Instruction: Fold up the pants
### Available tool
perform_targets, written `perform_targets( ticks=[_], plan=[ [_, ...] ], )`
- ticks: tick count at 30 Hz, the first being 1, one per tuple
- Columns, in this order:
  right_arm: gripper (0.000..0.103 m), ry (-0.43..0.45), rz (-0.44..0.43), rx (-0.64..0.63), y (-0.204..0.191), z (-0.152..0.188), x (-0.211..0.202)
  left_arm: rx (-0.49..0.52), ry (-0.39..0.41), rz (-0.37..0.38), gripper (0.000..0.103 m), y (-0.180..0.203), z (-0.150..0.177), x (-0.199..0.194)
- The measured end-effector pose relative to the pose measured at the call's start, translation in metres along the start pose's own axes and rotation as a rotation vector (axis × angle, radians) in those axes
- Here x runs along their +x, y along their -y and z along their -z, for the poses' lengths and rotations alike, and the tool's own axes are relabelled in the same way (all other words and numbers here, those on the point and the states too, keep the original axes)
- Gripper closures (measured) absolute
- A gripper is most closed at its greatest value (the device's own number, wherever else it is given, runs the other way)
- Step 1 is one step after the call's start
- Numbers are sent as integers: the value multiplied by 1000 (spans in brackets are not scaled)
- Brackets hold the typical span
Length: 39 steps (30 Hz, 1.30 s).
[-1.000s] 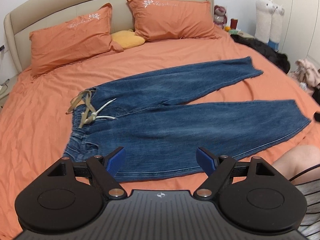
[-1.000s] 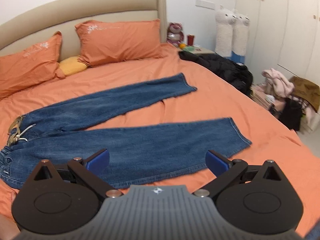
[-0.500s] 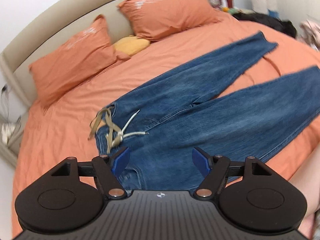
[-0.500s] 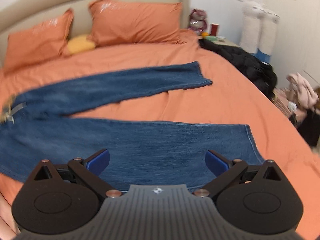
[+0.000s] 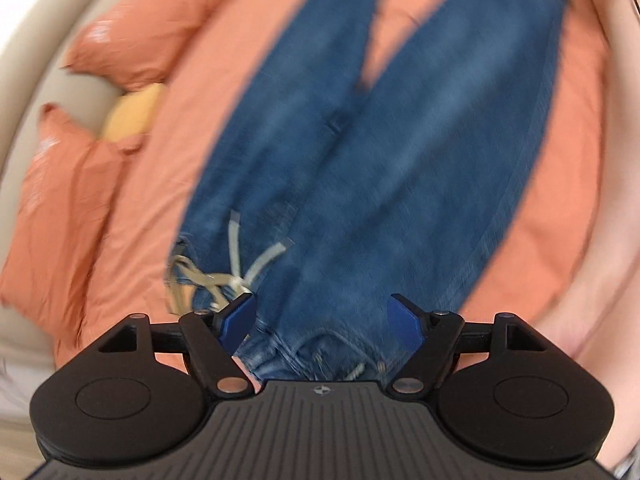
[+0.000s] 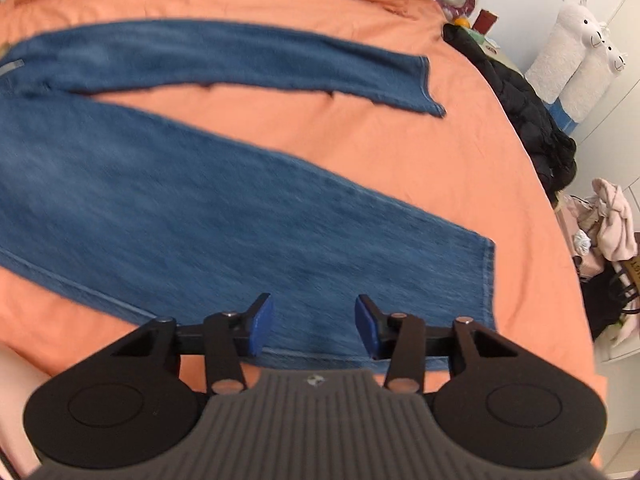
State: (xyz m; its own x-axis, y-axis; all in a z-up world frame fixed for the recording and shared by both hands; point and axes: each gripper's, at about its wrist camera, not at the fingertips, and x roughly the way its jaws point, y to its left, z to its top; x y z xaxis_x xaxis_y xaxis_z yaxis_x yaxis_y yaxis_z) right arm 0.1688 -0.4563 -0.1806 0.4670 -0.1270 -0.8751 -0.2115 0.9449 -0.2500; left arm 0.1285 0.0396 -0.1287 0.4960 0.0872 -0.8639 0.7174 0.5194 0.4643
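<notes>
Blue jeans [image 5: 360, 152] lie flat on the orange bed, legs spread apart. In the left wrist view the waistband with its beige drawstring [image 5: 236, 268] is just under my left gripper [image 5: 324, 318], which is open and empty above the waist. In the right wrist view the near leg [image 6: 240, 216] runs to its hem [image 6: 488, 280]; the far leg [image 6: 240, 60] lies behind. My right gripper [image 6: 316, 328] is open, narrower than before, low over the near leg's lower edge by the hem.
Orange pillows [image 5: 132, 40] and a yellow cushion [image 5: 128, 116] lie at the headboard. A black jacket [image 6: 520, 100] lies on the bed's right edge. Plush llamas [image 6: 576, 52] and a clothes pile [image 6: 608, 224] stand beyond the bed.
Both grippers moved down and closer to the jeans. The left one swung over the waistband; the right one came to the near leg's hem and its jaws narrowed.
</notes>
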Motion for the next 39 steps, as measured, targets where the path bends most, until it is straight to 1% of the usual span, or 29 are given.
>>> perform_targets(
  ticks=[2,5,7,11,13,17,18,19,20,22,23,24,25,28,30,32,36,39],
  plan=[
    [62,-35,3,2,13,9,9,44,-39,41,16,10,7,19],
    [62,-72,27,-23,25,24,21,83,-71,66,16,29,14,44],
    [61,-83,40,-28,32,33,27,118,-100,74,16,43,17,60],
    [61,-86,21,-13,43,46,37,171,-148,103,16,59,13,81],
    [61,-86,11,-20,46,49,42,182,-159,102,16,64,13,90],
    [57,-92,3,-41,47,52,48,163,-196,78,16,67,9,110],
    [53,-91,2,-45,48,52,49,153,-202,73,20,66,8,113],
    [52,-89,-1,-50,48,52,50,140,-205,72,28,66,6,114],
    [52,-85,-7,-55,48,52,51,128,-205,71,34,65,6,114],
    [52,-83,-14,-73,48,52,53,109,-197,70,61,66,3,110],
    [52,-82,-17,-86,47,52,54,102,-196,73,68,66,1,107],
    [52,-82,-21,-101,46,51,55,94,-196,78,79,66,0,106],
    [52,-82,-24,-116,44,51,56,88,-193,72,84,66,0,104],
    [51,-80,-24,-170,41,50,59,77,-181,47,92,65,-2,98],
    [51,-75,-28,-205,38,50,59,56,-173,31,94,61,-4,94],
    [51,-67,-31,-246,37,50,57,18,-157,16,95,54,-6,86],
    [51,-60,-33,-354,35,57,54,-88,-129,0,96,37,-14,71],
    [51,-53,-34,-442,31,65,51,-144,-104,-32,96,28,-22,64]
  ],
)
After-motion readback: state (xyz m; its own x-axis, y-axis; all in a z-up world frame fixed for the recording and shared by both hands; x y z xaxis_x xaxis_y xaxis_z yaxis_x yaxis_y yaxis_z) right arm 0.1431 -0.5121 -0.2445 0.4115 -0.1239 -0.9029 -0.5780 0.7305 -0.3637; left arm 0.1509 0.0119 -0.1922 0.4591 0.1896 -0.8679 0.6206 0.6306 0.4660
